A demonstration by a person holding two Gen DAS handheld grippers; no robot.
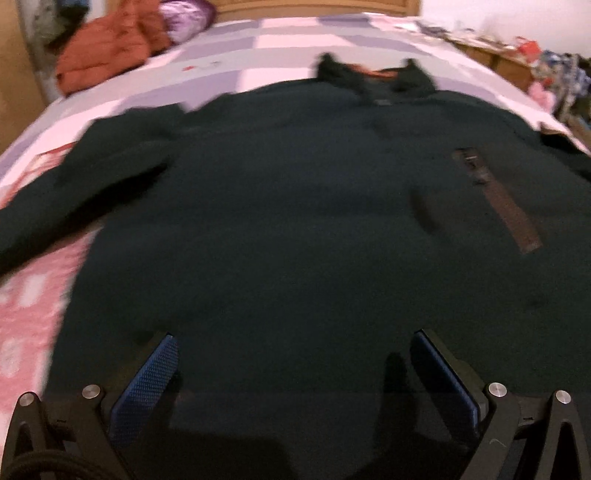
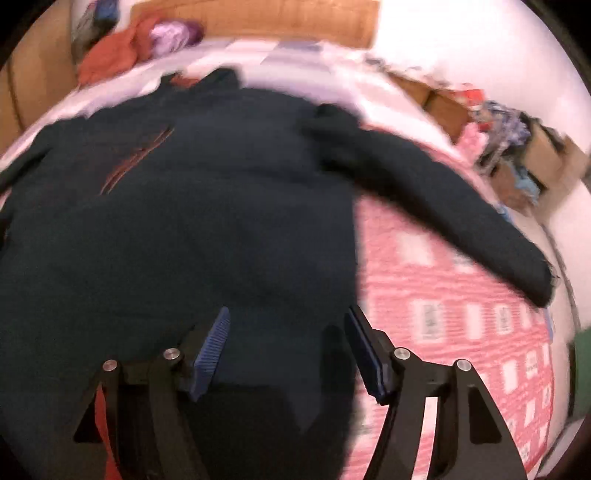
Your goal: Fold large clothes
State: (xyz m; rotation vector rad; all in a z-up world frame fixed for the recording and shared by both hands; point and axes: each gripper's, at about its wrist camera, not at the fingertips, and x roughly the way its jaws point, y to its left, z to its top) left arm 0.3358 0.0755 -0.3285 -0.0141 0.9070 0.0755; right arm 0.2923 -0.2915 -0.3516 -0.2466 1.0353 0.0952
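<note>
A large dark green fleece pullover [image 1: 295, 221] lies spread flat on the bed, collar at the far end, a brown zip pocket [image 1: 498, 199] on its chest. Its left sleeve [image 1: 55, 206] stretches to the left. My left gripper [image 1: 291, 347] is open and empty above the bottom hem. In the right wrist view the pullover [image 2: 184, 221] fills the left half and its right sleeve [image 2: 443, 203] runs out to the right. My right gripper [image 2: 288, 325] is open and empty over the hem's right side. Both views are blurred.
The bed [image 1: 33, 314] has a pink and lilac patterned cover [image 2: 461, 332]. An orange jacket [image 1: 107, 48] and a purple item [image 1: 181, 14] lie by the wooden headboard [image 2: 295, 18]. Cardboard boxes and clutter [image 2: 517, 147] stand along the bed's right side.
</note>
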